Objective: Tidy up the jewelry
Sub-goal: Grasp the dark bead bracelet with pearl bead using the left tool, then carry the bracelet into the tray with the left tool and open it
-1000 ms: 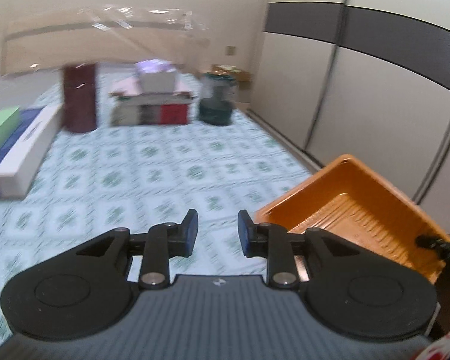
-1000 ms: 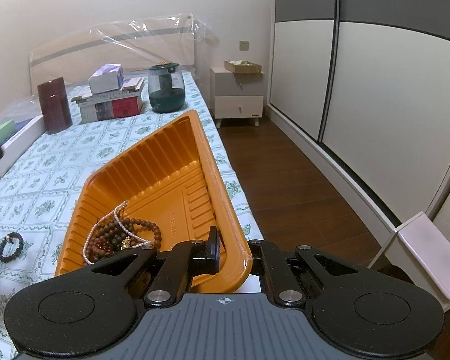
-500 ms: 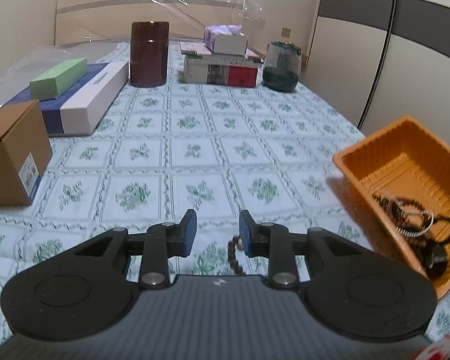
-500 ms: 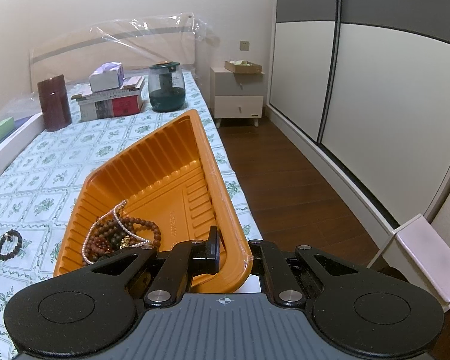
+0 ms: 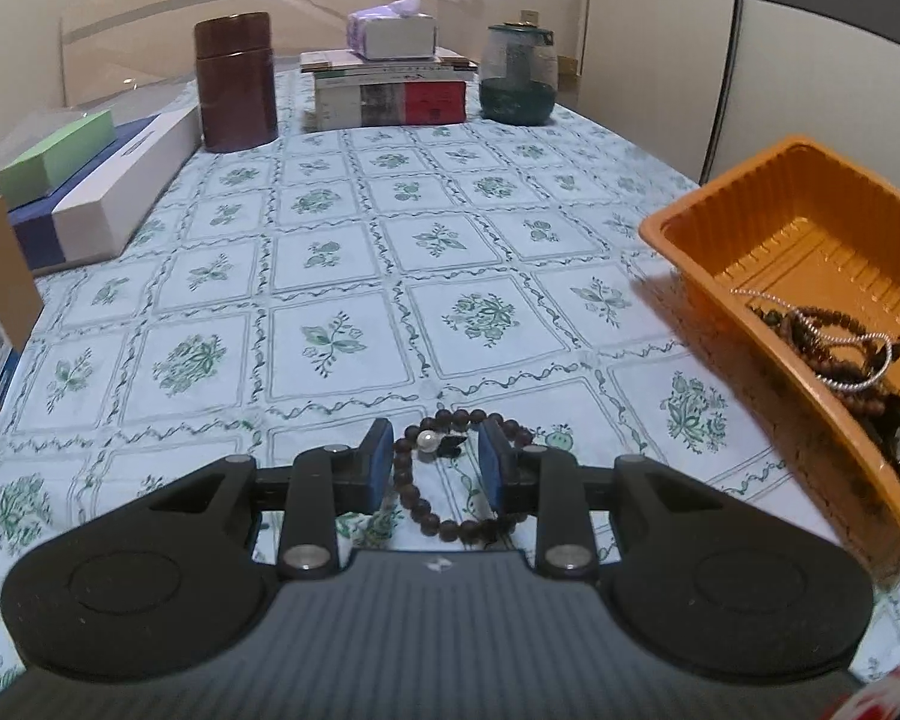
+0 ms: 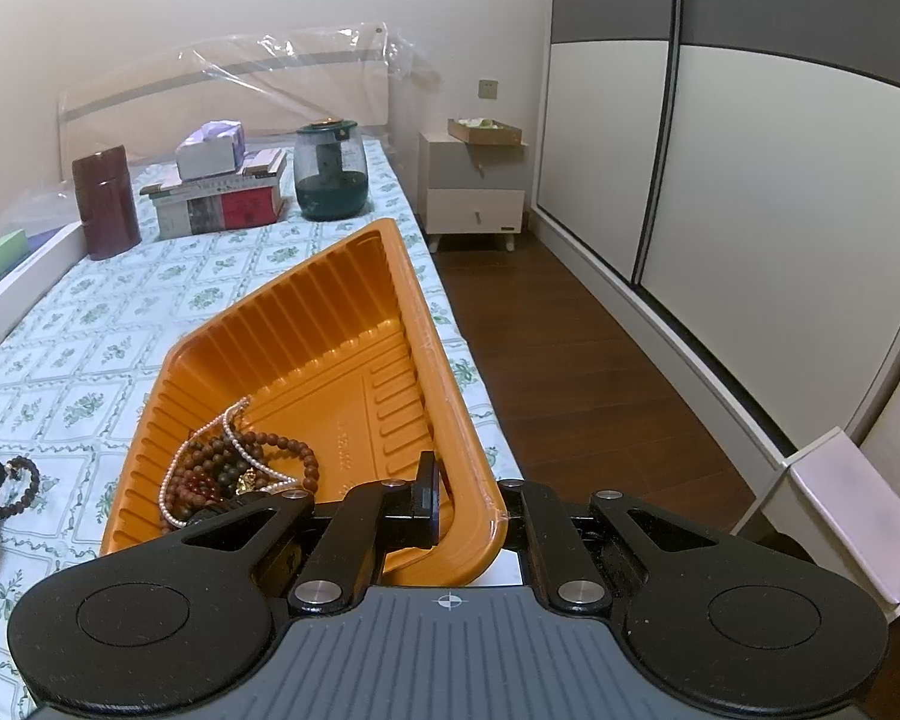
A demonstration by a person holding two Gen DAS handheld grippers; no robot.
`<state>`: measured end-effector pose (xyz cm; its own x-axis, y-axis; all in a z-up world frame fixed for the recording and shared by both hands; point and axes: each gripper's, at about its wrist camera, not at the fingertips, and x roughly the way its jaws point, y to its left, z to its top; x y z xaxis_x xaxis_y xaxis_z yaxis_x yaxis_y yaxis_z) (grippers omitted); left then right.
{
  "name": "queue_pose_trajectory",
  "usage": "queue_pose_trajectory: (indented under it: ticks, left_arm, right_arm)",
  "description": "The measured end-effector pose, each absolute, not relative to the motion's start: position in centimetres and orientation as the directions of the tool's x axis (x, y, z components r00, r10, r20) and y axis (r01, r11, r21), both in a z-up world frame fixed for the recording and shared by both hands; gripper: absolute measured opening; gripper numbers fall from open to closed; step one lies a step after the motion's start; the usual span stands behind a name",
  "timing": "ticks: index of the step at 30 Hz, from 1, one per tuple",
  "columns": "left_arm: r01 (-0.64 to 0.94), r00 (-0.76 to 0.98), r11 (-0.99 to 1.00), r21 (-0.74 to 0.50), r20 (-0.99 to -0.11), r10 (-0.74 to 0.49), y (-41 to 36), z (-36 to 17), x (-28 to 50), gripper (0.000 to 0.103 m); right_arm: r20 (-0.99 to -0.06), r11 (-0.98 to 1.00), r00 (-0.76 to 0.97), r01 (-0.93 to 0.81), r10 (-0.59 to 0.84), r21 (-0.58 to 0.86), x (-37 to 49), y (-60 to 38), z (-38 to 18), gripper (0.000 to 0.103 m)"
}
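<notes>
The left gripper (image 5: 435, 462) stands part open around a dark bead bracelet (image 5: 450, 480) lying on the patterned bedcover (image 5: 330, 276); its near loop is hidden under the gripper body. The right gripper (image 6: 471, 507) is clamped on the near rim of the orange tray (image 6: 330, 324); its right finger is hidden behind the wall. Tangled necklaces (image 6: 234, 468) fill the tray's near left corner.

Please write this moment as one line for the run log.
left gripper: open, astride bead bracelet on bedspread | right gripper: shut on orange tray rim | tray contents: bead strands
</notes>
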<state>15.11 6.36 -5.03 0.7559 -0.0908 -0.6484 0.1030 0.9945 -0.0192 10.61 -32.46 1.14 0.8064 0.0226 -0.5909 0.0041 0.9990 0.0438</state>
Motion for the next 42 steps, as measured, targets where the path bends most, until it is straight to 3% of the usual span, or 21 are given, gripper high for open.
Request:
queue_pose_trajectory:
  ticks: [17, 26, 42]
  left_arm:
    - [0.152, 0.753, 0.985, 0.077, -0.654, -0.065, 5.3, -6.4, 16.2, 0.027]
    - [0.181, 0.76, 0.977, 0.115, -0.647, -0.065, 5.0, -6.2, 16.1, 0.017]
    - [0.222, 0.784, 0.974, 0.049, -0.602, -0.149, 3.4, -2.8, 14.9, 0.017]
  right_arm:
    - [-0.592, 0.999, 0.805, 0.005, 0.02, 0.042, 10.7, -32.4, 1.0, 0.007]
    - [-0.594, 0.999, 0.804, 0.004, 0.019, 0.037, 10.7, -32.3, 0.9, 0.007]
    - [-0.592, 0.999, 0.806, 0.003, 0.02, 0.038, 10.7, -32.1, 1.0, 0.007]
